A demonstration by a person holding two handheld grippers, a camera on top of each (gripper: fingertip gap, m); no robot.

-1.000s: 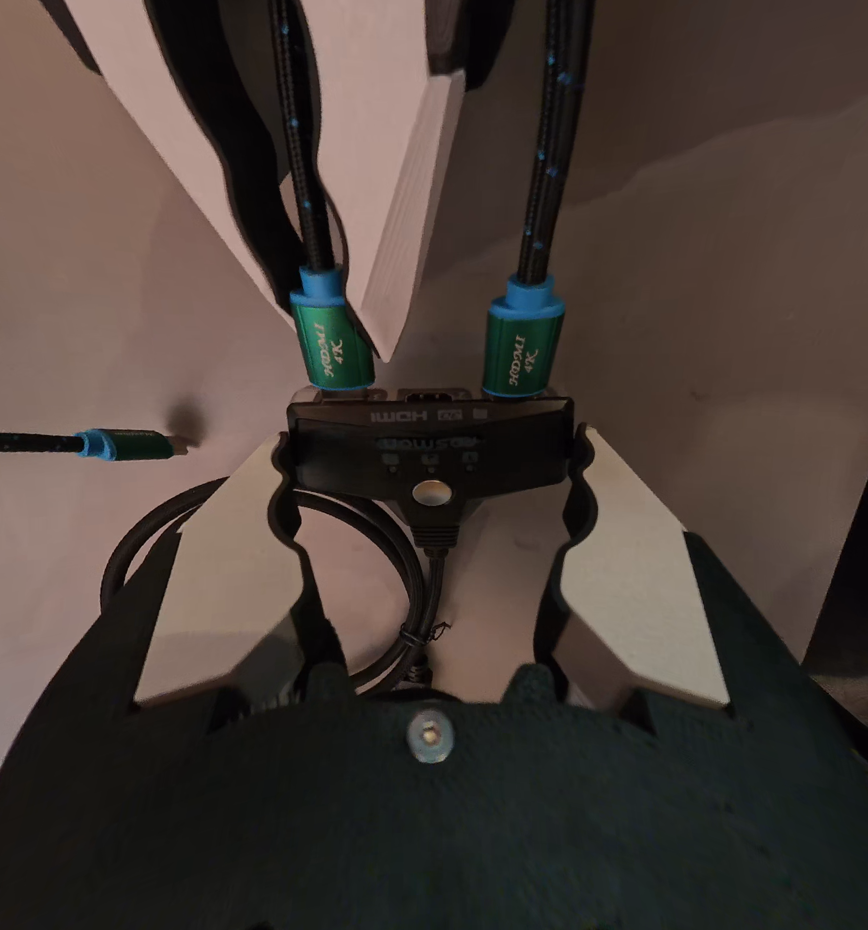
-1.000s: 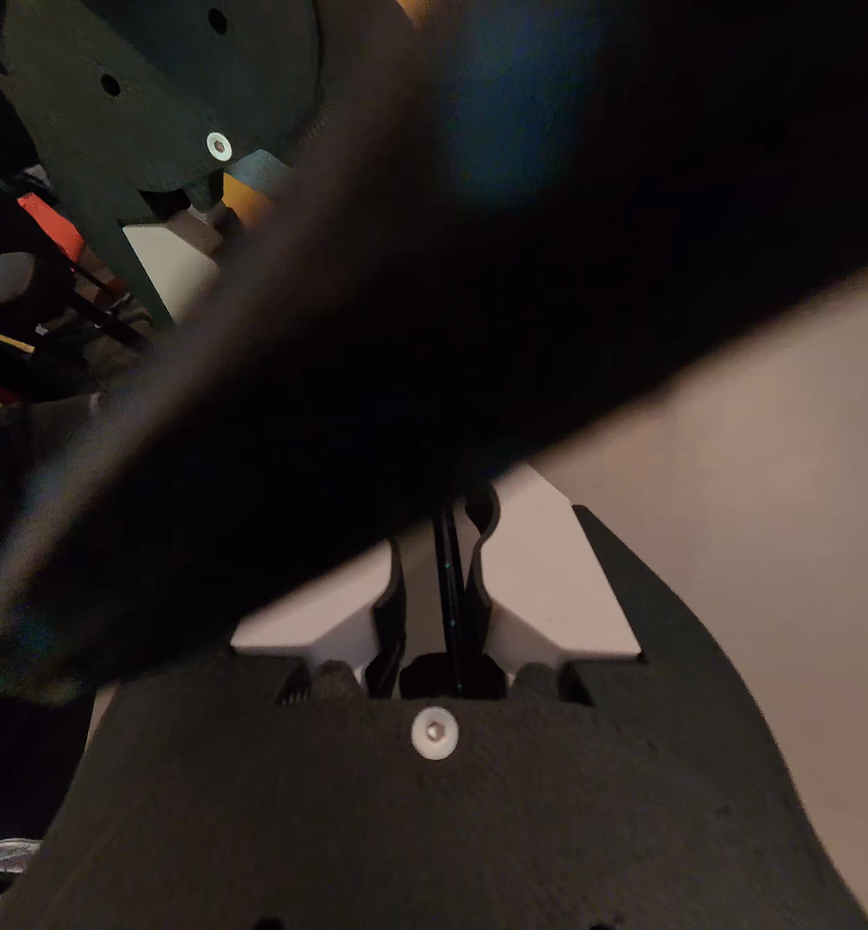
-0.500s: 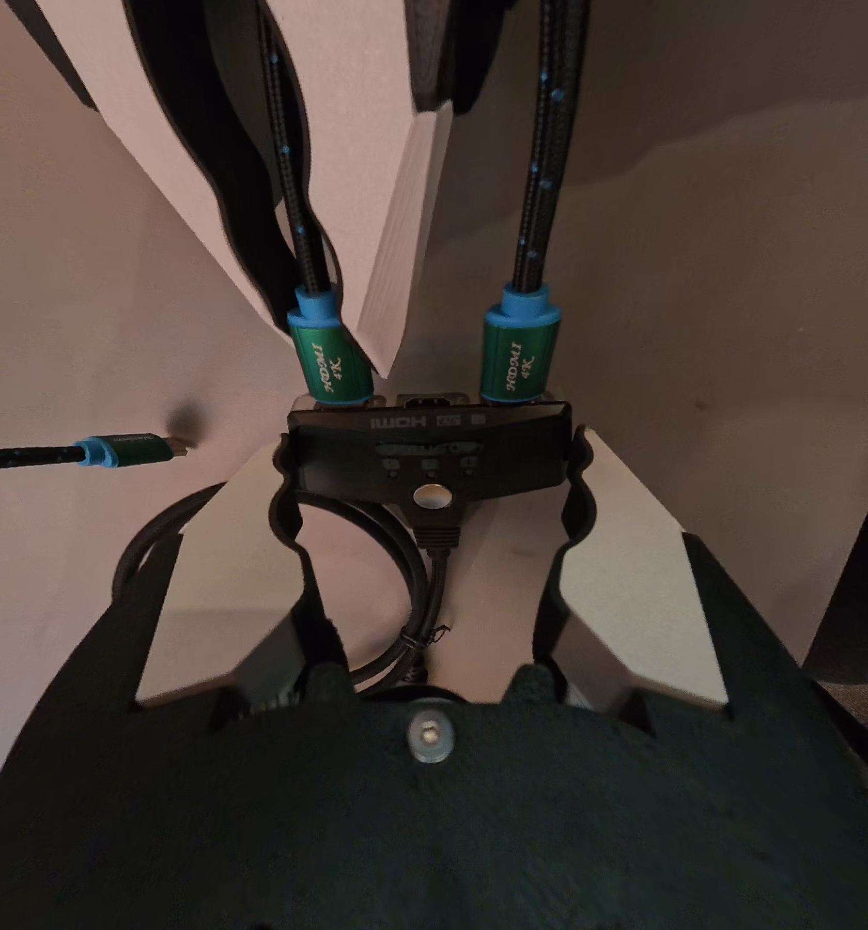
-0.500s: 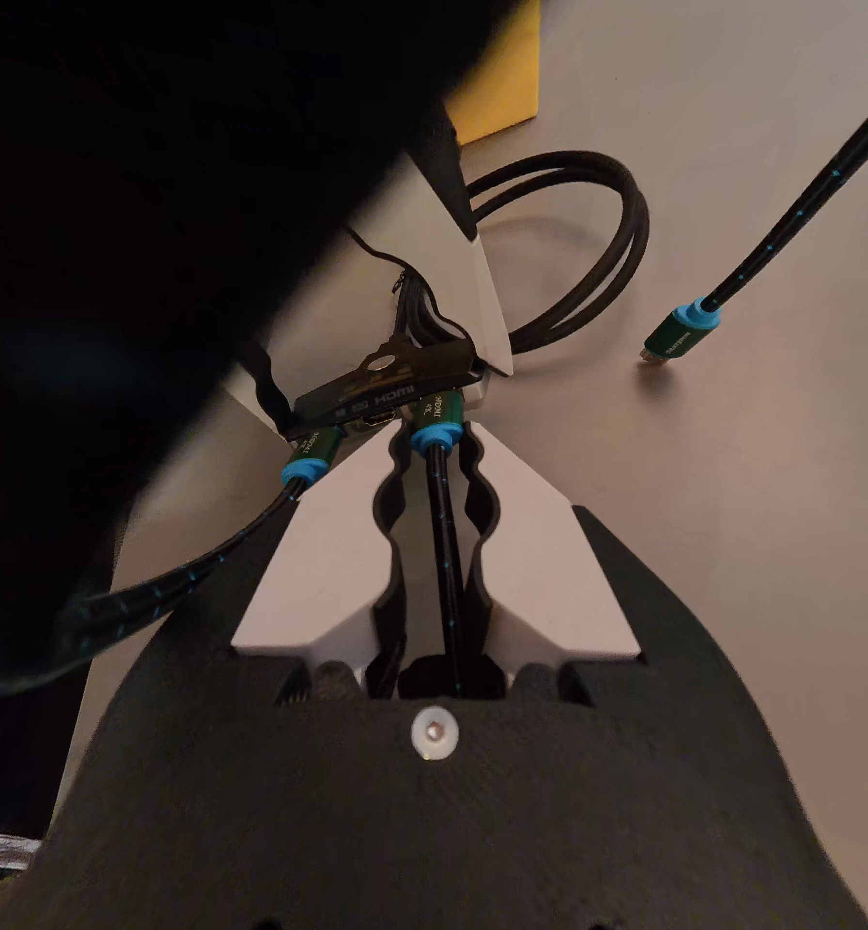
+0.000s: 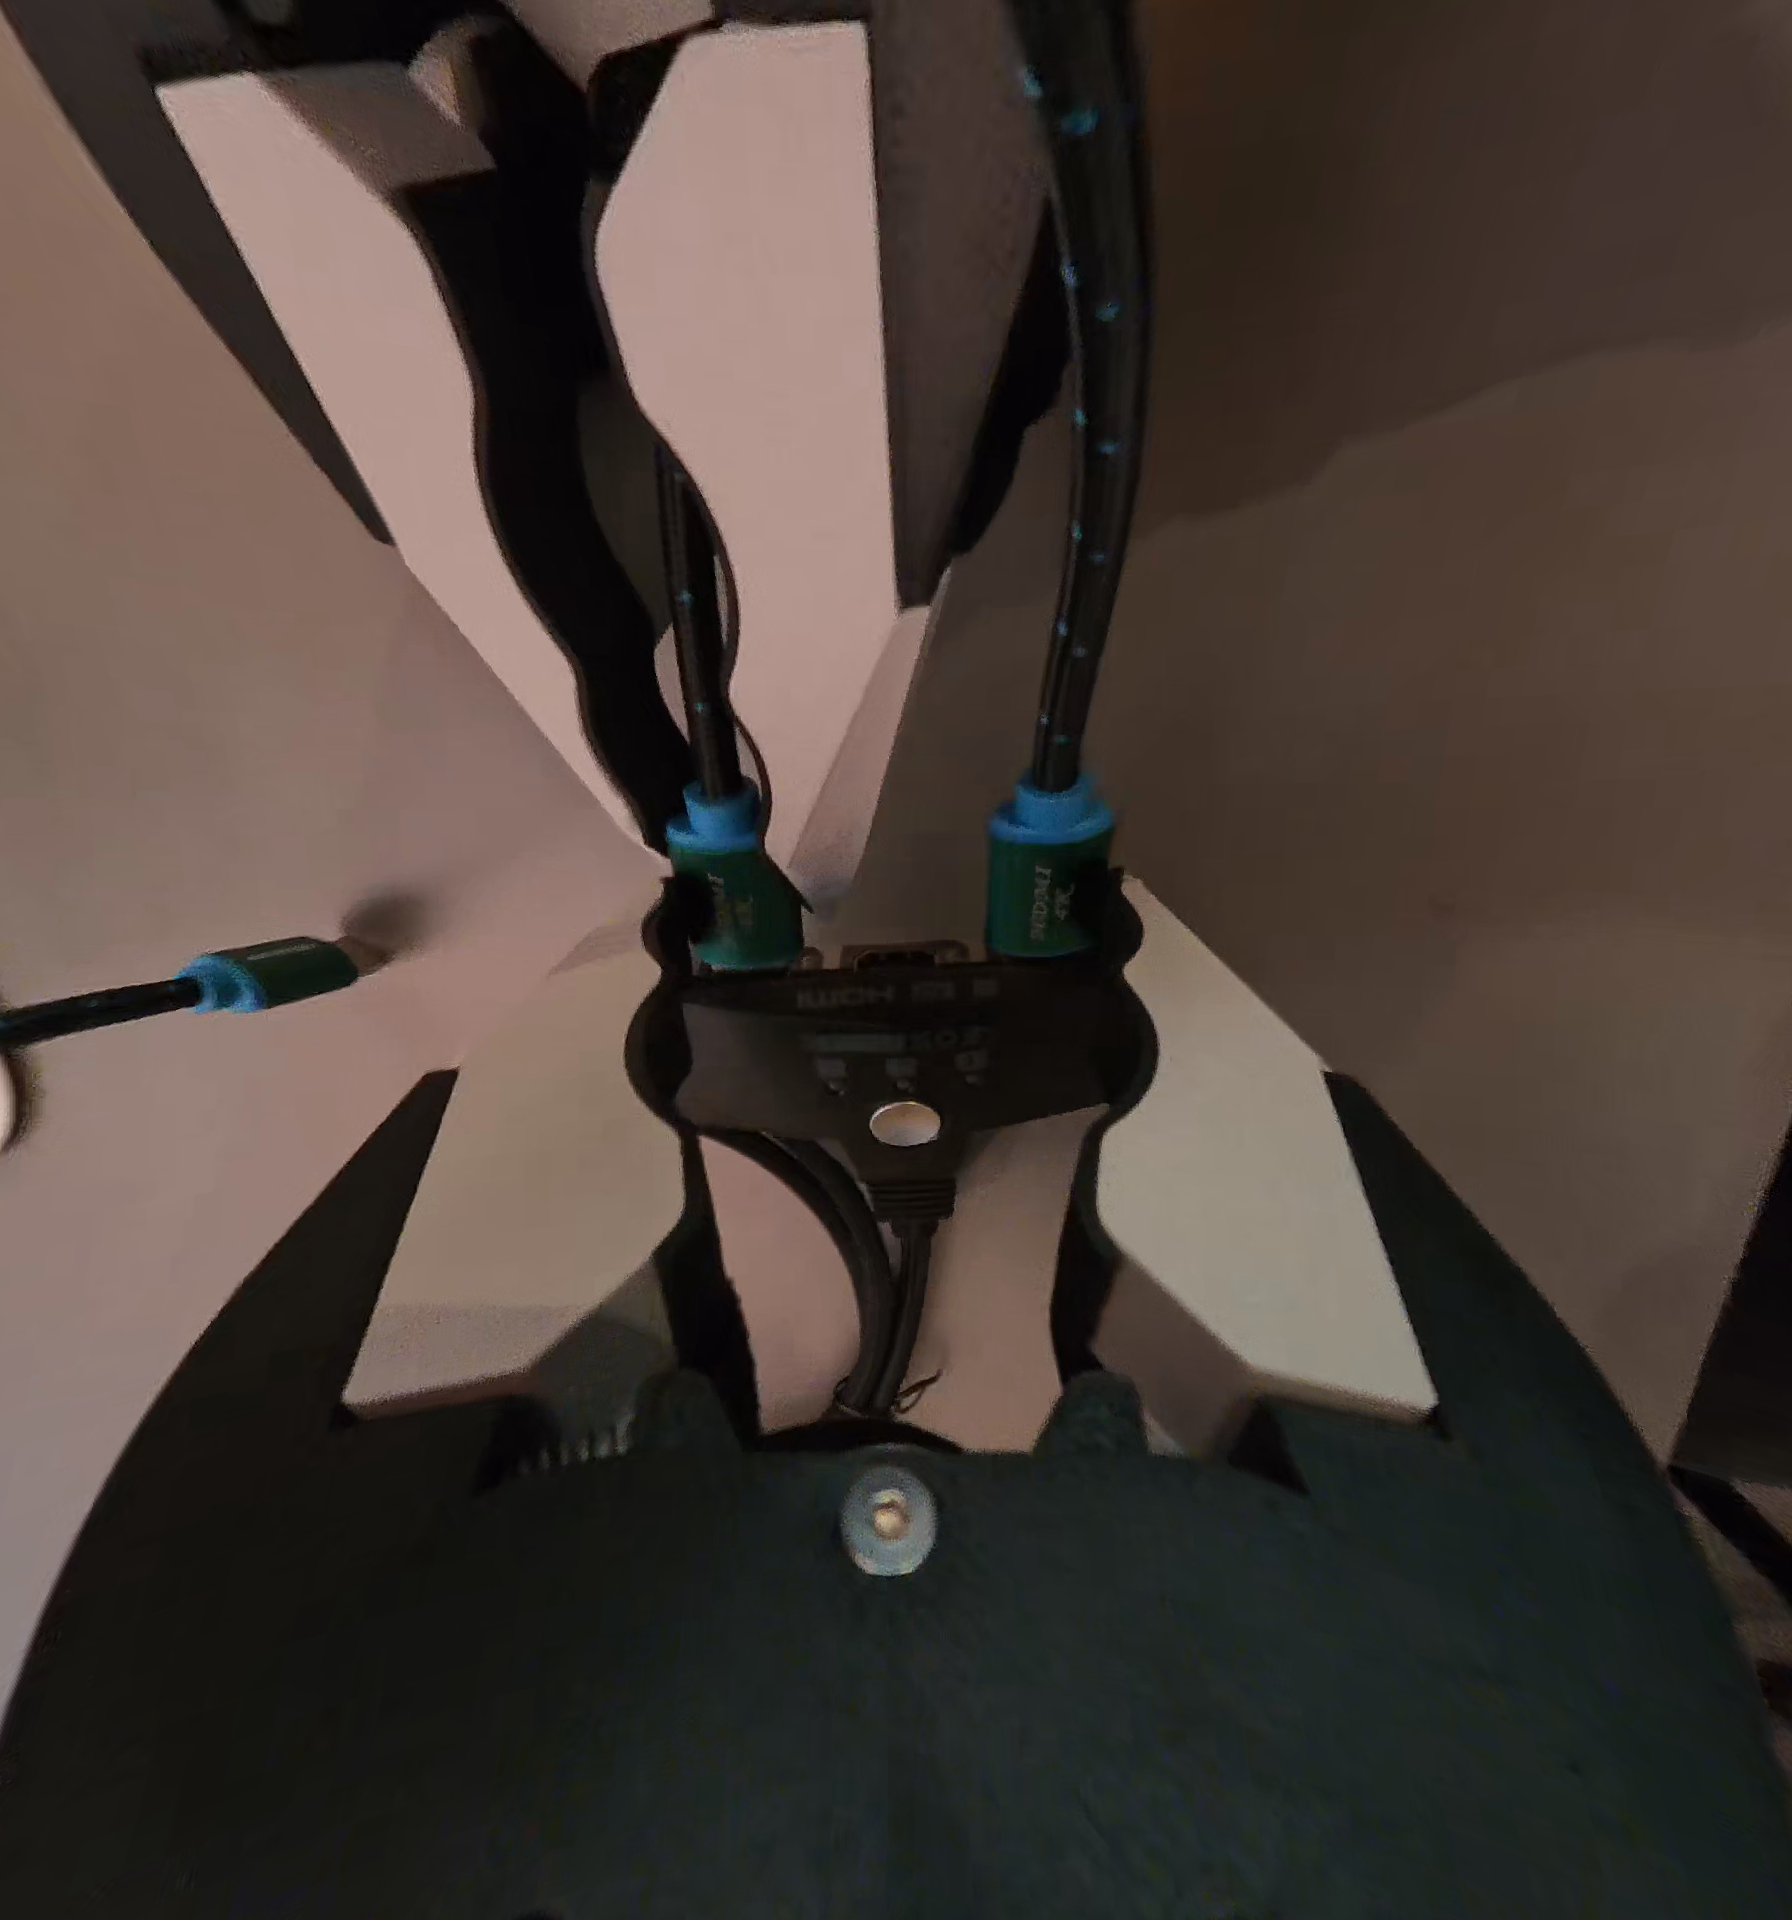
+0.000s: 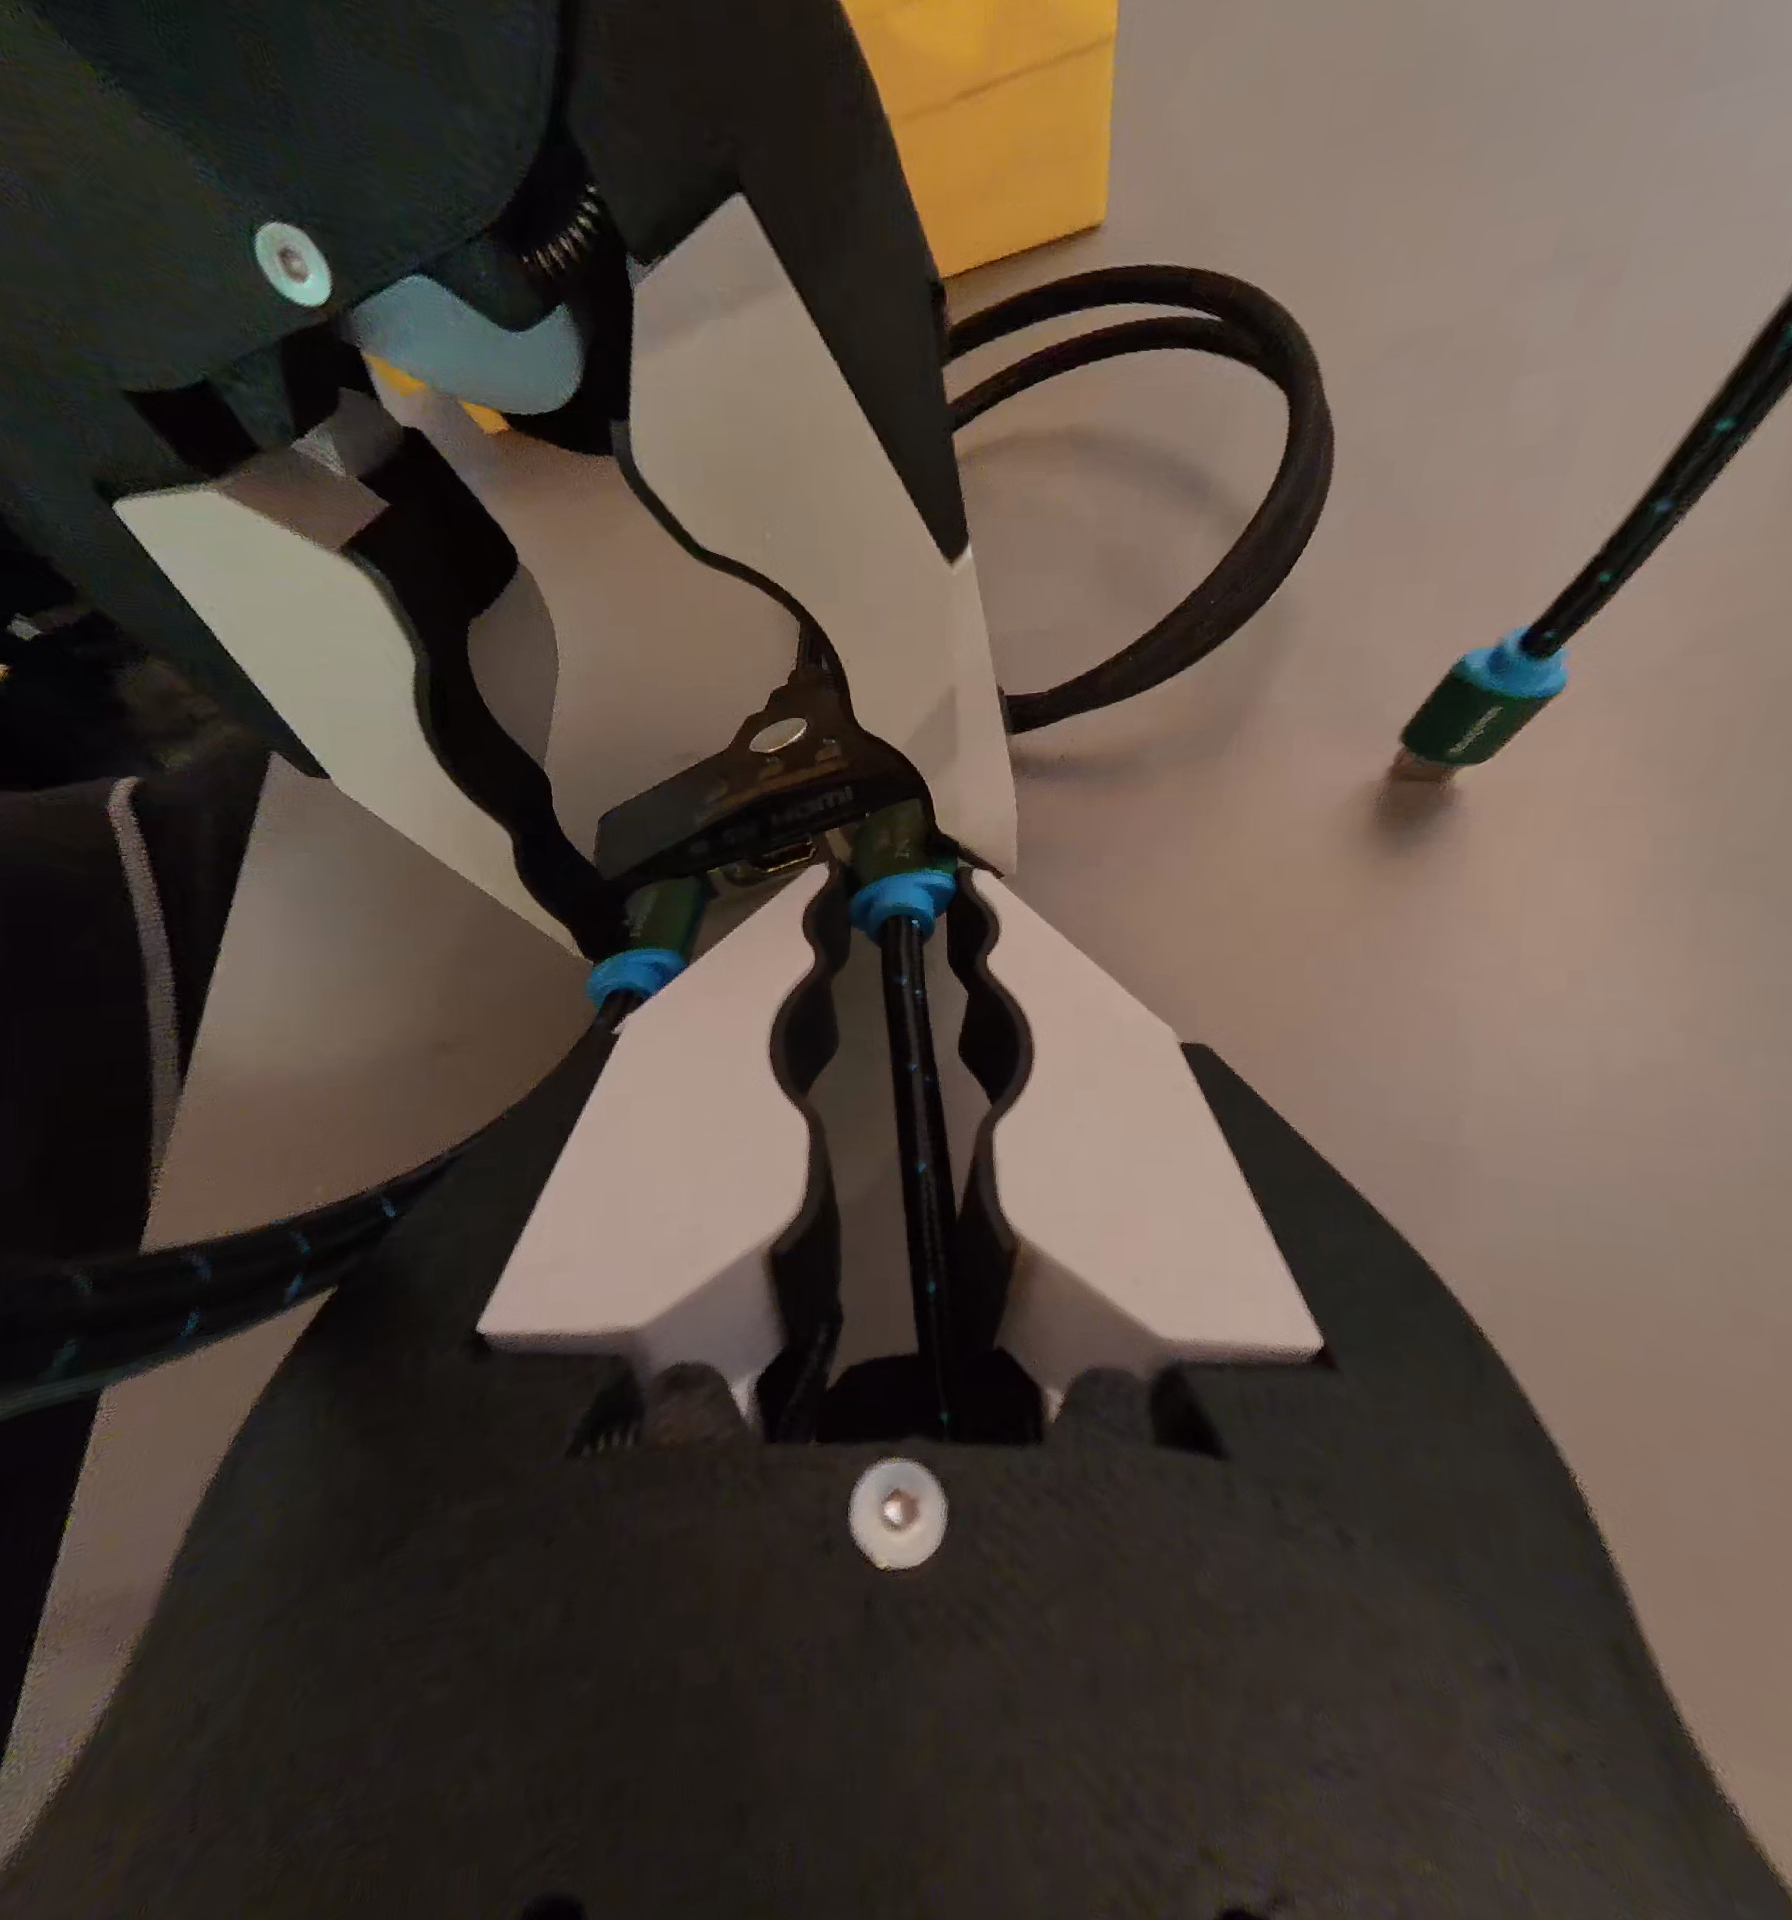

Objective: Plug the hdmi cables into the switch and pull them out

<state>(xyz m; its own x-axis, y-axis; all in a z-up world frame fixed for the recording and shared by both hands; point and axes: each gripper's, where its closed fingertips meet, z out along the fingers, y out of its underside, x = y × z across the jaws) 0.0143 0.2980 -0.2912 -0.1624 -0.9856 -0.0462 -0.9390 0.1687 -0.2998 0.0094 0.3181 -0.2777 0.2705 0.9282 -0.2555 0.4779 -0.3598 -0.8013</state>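
Observation:
My left gripper (image 5: pixel 894 987) is shut on the black HDMI switch (image 5: pixel 897 1049), one pad on each end, and holds it just above the table. Two green plugs with blue collars sit in its outer ports, one on the left (image 5: pixel 736 894) and one on the right (image 5: pixel 1043 883). The middle port (image 5: pixel 902 951) is empty. My right gripper (image 6: pixel 897 894) faces the left gripper (image 6: pixel 778 862). It is closed around the plug (image 6: pixel 897 847) at its blue collar, and the cable runs back between its fingers. The switch (image 6: pixel 767 800) and the other plug (image 6: pixel 663 914) also show there.
A third HDMI cable with a free green plug (image 6: pixel 1474 717) lies loose on the grey table (image 6: pixel 1494 1039); it also shows in the left wrist view (image 5: pixel 268 977). The switch's own black cord (image 6: pixel 1235 499) loops behind it. A yellow box (image 6: pixel 996 125) stands beyond. Only a small space, under 4 cm, lies between the two pairs of fingers.
My right gripper has slid forward along the cable until its tips reach the plug's collar. The dark shape that covered the right wrist view is gone. The left gripper still holds the switch.

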